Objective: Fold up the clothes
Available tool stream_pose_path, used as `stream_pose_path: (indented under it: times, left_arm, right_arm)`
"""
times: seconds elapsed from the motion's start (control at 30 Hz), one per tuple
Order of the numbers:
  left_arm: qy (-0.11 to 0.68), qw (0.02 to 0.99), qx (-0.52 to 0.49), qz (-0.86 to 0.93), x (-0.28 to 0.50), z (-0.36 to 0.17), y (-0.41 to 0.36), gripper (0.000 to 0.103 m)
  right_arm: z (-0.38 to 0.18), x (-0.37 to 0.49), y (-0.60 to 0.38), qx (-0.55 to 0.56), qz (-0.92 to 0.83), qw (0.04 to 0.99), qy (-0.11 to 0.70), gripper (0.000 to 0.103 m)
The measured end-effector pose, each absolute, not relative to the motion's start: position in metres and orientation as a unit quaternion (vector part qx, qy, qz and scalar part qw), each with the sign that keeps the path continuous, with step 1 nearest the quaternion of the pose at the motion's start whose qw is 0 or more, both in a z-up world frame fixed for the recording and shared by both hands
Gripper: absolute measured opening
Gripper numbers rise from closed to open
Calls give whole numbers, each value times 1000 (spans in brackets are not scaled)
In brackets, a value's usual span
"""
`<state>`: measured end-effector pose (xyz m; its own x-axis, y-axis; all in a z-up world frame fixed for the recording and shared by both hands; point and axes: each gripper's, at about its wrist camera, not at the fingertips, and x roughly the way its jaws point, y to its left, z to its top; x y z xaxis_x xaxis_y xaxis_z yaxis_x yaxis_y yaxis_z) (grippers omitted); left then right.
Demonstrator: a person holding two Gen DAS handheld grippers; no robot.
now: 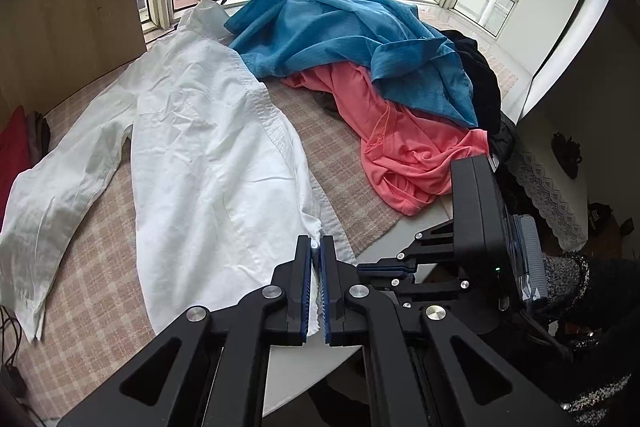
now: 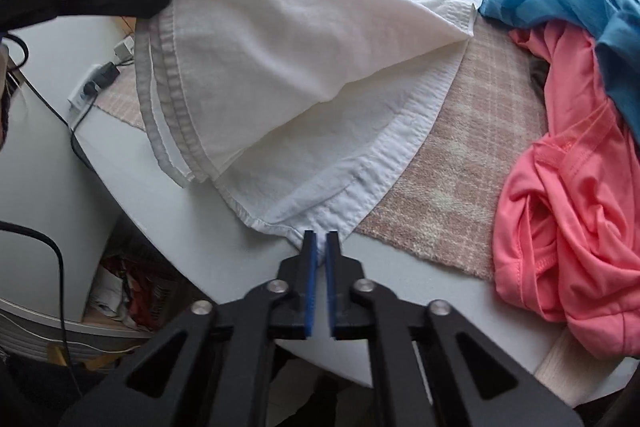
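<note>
White shirt spread on checked mat, hem toward 6 o'clock. Left gripper and right gripper both clamped on hem corners. Best lifted evenly, fabric taut, clear of pink garment at 3 o'clock.

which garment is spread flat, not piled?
The white shirt, laid out on the checked mat; the blue, pink and black garments are heaped.
</note>
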<state>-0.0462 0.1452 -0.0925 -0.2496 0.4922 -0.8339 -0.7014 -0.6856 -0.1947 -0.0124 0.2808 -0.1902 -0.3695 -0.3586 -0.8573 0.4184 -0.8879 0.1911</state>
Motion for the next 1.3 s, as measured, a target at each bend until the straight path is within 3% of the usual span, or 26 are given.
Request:
stream_pose_path:
  times: [0.13, 0.4, 0.43, 0.5, 0.57, 0.73, 0.77, 0.8, 1.07, 1.3]
  left_arm:
    - [110, 390, -475, 781, -45, -88, 142, 4]
    - [126, 415, -465, 772, -37, -84, 161, 4]
    - [127, 414, -467, 771, -37, -84, 160, 4]
    - [130, 411, -469, 771, -39, -84, 158, 4]
    - [132, 408, -472, 771, -40, -85, 157, 4]
    - [135, 398, -476, 773, -45, -88, 149, 4]
    - [136, 399, -476, 772, -44, -88, 149, 4]
    - [137, 401, -475, 771, -44, -88, 149, 4]
    - [137, 434, -477, 752, -31, -96, 169, 4]
    - [114, 432, -556, 701, -26, -134, 173, 11]
  right_arm:
    - [-176, -18, 306, 514, -822, 242, -35, 0]
    - [-160, -26, 349, 520, -819, 227, -85, 4]
    - [-162, -27, 343, 527, -815, 227, -81, 9]
    - [-168, -23, 328, 527, -816, 233, -56, 47]
    - [-175, -18, 309, 523, -817, 241, -22, 52]
    - [-179, -11, 286, 507, -826, 241, 45, 47]
    - [-178, -10, 283, 501, -830, 239, 56, 20]
    - [-177, -9, 281, 495, -833, 237, 67, 5]
    - [-145, -1, 309, 468, -853, 210, 92, 4]
    - [-163, 0, 322, 510, -830, 207, 93, 4]
